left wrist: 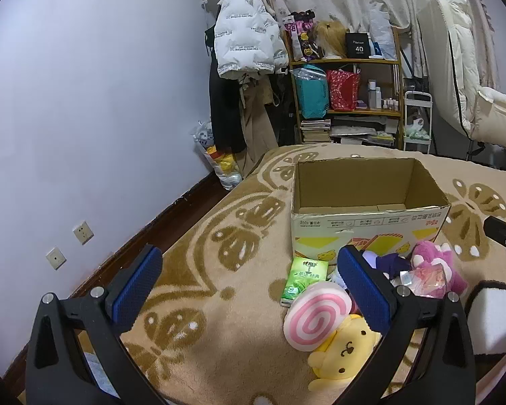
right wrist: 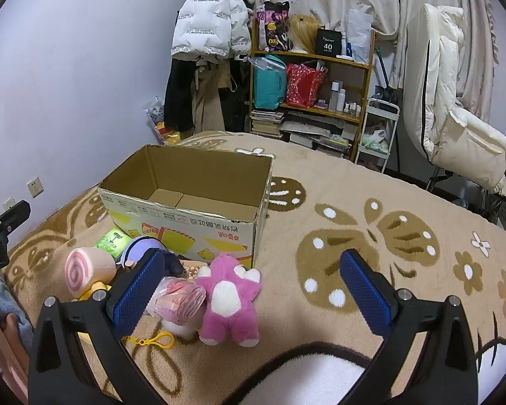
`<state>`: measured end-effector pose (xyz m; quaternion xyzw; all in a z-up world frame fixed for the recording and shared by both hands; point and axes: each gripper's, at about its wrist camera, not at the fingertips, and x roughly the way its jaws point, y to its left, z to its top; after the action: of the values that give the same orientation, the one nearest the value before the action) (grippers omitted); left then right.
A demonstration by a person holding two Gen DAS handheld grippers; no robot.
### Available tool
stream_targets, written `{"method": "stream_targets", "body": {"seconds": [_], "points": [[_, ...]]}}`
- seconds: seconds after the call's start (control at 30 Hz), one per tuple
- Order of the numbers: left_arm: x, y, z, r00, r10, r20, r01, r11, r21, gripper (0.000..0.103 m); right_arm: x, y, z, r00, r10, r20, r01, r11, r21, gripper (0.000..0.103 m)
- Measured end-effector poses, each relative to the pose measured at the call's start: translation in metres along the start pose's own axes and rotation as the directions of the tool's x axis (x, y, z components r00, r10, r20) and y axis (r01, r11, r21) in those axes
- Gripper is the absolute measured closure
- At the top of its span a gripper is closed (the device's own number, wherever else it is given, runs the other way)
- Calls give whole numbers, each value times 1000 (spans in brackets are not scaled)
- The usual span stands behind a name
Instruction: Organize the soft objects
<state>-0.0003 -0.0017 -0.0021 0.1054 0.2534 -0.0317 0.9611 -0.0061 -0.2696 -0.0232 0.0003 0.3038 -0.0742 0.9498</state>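
Observation:
An open, empty cardboard box [left wrist: 367, 226] [right wrist: 185, 233] stands on the beige patterned blanket. In front of it lie soft toys: a pink-and-white swirl cushion [left wrist: 317, 317] [right wrist: 84, 270], a yellow plush dog [left wrist: 340, 351], a pink plush animal [left wrist: 435, 263] [right wrist: 229, 300], a purple plush [left wrist: 384, 263] [right wrist: 145, 246], a clear bag with pink contents [right wrist: 178, 300] and a green tissue pack [left wrist: 303, 280] [right wrist: 114, 239]. My left gripper [left wrist: 249, 290] is open and empty, left of the toys. My right gripper [right wrist: 249, 293] is open and empty, above the pink plush.
The blanket [right wrist: 371, 222] covers a bed against a pale wall. Beyond it stand a cluttered shelf [left wrist: 347, 98], hanging coats [left wrist: 246, 44] and a white chair [right wrist: 455, 128]. A yellow clip [right wrist: 155, 341] lies by the toys. A white patch with dark border [right wrist: 307, 378] lies near me.

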Motion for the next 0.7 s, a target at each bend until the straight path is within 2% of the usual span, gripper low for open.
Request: {"method": "stream_targets", "body": {"seconds": [0.7], "points": [[1,0,0,1000,-2,-8,2,1000,3,0,2,0,-2,1000,0,-14,0,1000,3,0]]}}
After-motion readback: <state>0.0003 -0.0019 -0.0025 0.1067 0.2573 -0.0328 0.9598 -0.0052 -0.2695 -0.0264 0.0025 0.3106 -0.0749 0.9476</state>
